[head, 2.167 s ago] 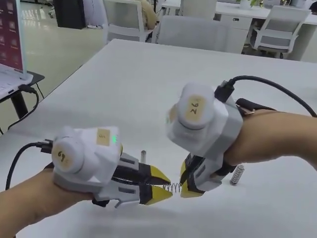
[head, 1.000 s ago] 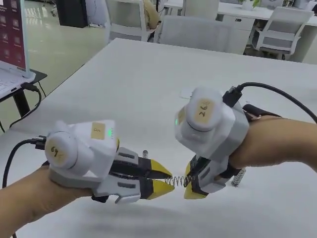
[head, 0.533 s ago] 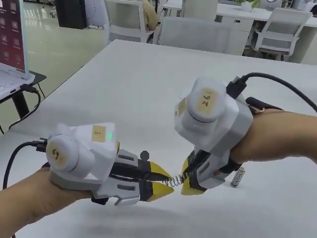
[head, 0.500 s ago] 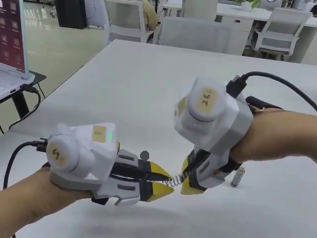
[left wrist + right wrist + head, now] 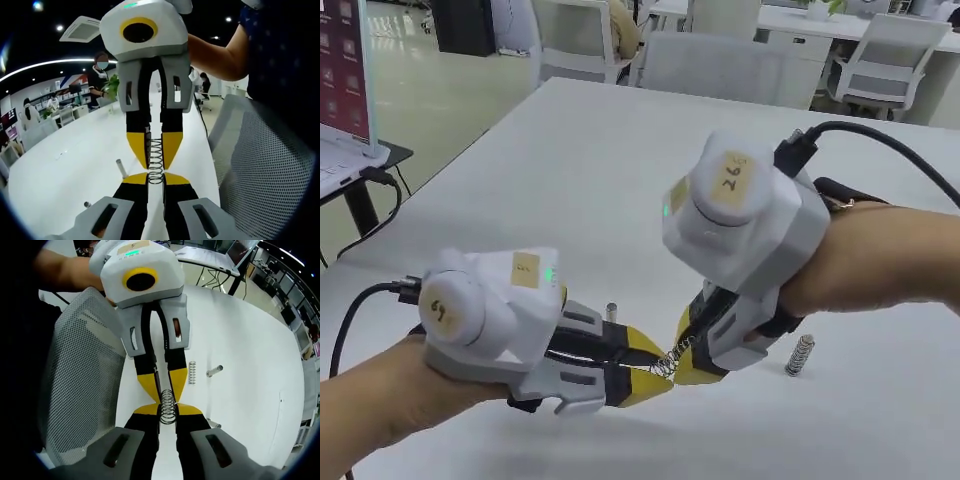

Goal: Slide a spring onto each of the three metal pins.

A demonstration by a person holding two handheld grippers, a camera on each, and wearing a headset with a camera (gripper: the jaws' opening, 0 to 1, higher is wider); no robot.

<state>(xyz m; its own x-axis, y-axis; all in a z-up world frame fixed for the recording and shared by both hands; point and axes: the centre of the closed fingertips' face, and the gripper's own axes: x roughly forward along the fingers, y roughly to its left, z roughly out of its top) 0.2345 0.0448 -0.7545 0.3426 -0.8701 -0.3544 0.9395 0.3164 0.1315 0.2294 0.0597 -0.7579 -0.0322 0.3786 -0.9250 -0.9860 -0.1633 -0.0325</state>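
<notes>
A small steel spring (image 5: 669,359) hangs in the air between my two grippers, just above the white table (image 5: 570,170). My left gripper (image 5: 650,372) is shut on one end of it, and my right gripper (image 5: 686,360) is shut on the other end, tip to tip. In the left gripper view the spring (image 5: 156,160) runs from my own tips (image 5: 156,178) up between the right gripper's yellow fingers (image 5: 172,145). The right gripper view has the spring (image 5: 168,409) at its tips (image 5: 168,411). A metal pin (image 5: 611,313) stands behind the grippers. A second spring (image 5: 801,354) lies to the right.
The pin (image 5: 120,168) and the loose spring (image 5: 191,372) sit on open tabletop close to the grippers. A laptop (image 5: 342,90) stands on a side stand at far left. Office chairs (image 5: 720,65) line the table's far edge. Cables trail from both grippers.
My right gripper has shifted a little left and closer to the left one, so the spring between the tips looks shorter and more tilted. The left gripper has barely moved.
</notes>
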